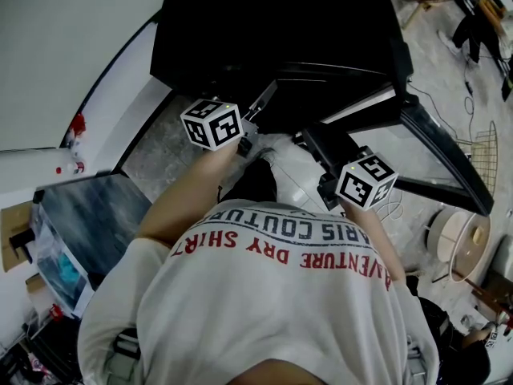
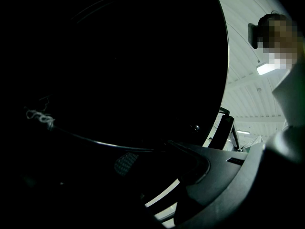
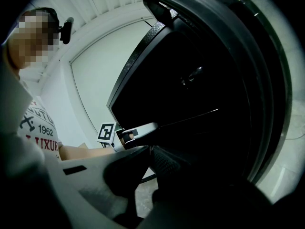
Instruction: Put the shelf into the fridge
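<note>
The left hand-held gripper [image 2: 159,159] has its jaws well apart; the edge of the shelf [image 2: 95,140] passes between them with no evident pressure. The right hand-held gripper [image 3: 155,157] has its jaws nearly together, pinching the shelf's near edge. The shelf spans between both hand-held grippers and extends ahead of them into the open black fridge [image 1: 272,30].
</note>
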`<control>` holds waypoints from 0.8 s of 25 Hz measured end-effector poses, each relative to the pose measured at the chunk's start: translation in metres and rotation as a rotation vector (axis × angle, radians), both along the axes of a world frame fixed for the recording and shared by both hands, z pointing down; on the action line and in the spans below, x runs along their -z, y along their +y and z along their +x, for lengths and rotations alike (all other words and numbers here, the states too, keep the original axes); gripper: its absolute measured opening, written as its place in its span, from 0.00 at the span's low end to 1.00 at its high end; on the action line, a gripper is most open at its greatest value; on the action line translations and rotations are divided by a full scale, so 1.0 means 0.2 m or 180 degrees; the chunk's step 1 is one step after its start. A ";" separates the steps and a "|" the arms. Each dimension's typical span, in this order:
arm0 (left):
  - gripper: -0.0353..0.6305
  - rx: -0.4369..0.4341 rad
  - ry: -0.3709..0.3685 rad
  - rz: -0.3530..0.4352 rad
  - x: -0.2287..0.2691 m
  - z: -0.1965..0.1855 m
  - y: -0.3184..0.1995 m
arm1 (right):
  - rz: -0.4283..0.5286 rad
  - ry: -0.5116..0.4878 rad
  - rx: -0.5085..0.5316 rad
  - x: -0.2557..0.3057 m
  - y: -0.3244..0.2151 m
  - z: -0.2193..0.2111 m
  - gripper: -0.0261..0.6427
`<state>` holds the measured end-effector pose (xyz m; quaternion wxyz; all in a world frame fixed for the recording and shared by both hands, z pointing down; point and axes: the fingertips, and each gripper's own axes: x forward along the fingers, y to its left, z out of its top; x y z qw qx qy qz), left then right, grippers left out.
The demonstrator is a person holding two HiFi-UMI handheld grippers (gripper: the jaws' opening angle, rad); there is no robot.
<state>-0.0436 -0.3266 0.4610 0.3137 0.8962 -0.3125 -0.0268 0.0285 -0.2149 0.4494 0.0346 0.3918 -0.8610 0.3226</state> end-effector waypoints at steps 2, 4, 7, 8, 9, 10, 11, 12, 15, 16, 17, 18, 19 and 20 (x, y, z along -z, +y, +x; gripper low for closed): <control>0.32 -0.0013 0.0013 0.0024 0.01 0.00 0.00 | -0.0005 0.0005 -0.0007 0.00 0.01 0.00 0.09; 0.32 -0.0028 0.0017 0.0045 0.01 0.00 0.01 | -0.0011 0.0007 -0.0011 0.00 0.01 0.00 0.09; 0.32 -0.0067 -0.0061 0.0082 0.00 -0.01 0.02 | -0.0011 0.0001 -0.0008 0.00 0.02 0.01 0.09; 0.32 -0.0080 -0.0072 0.0084 0.00 -0.01 0.03 | -0.0007 -0.0001 -0.0006 0.00 0.02 0.01 0.09; 0.32 -0.0083 -0.0060 0.0073 0.00 -0.02 0.03 | 0.0000 -0.0003 -0.0005 0.00 0.02 0.01 0.09; 0.32 -0.0077 -0.0032 0.0049 0.00 -0.03 0.04 | 0.0009 -0.0006 -0.0005 0.01 0.02 0.01 0.09; 0.32 -0.0066 -0.0004 0.0021 0.00 -0.04 0.05 | 0.0022 -0.0010 -0.0006 0.01 0.02 0.01 0.09; 0.32 -0.0054 0.0015 -0.0005 0.00 -0.05 0.06 | 0.0039 -0.0016 -0.0008 0.02 0.02 0.01 0.09; 0.32 -0.0025 0.0027 -0.0038 0.01 -0.09 0.11 | 0.0090 -0.0015 0.0021 0.06 0.04 -0.01 0.09; 0.32 -0.0025 0.0033 -0.0049 0.02 -0.10 0.13 | 0.0103 -0.0006 0.0049 0.07 0.05 -0.02 0.09; 0.32 -0.0036 0.0041 -0.0064 0.03 -0.11 0.16 | 0.0118 0.0001 0.0078 0.08 0.06 -0.02 0.09; 0.32 -0.0053 0.0050 -0.0079 0.04 -0.12 0.18 | 0.0139 -0.0003 0.0099 0.09 0.07 -0.03 0.09; 0.32 -0.0069 0.0055 -0.0092 0.06 -0.13 0.21 | 0.0169 -0.0020 0.0110 0.12 0.08 -0.04 0.09; 0.32 -0.0083 0.0056 -0.0104 0.08 -0.14 0.23 | 0.0206 -0.0048 0.0120 0.14 0.09 -0.04 0.09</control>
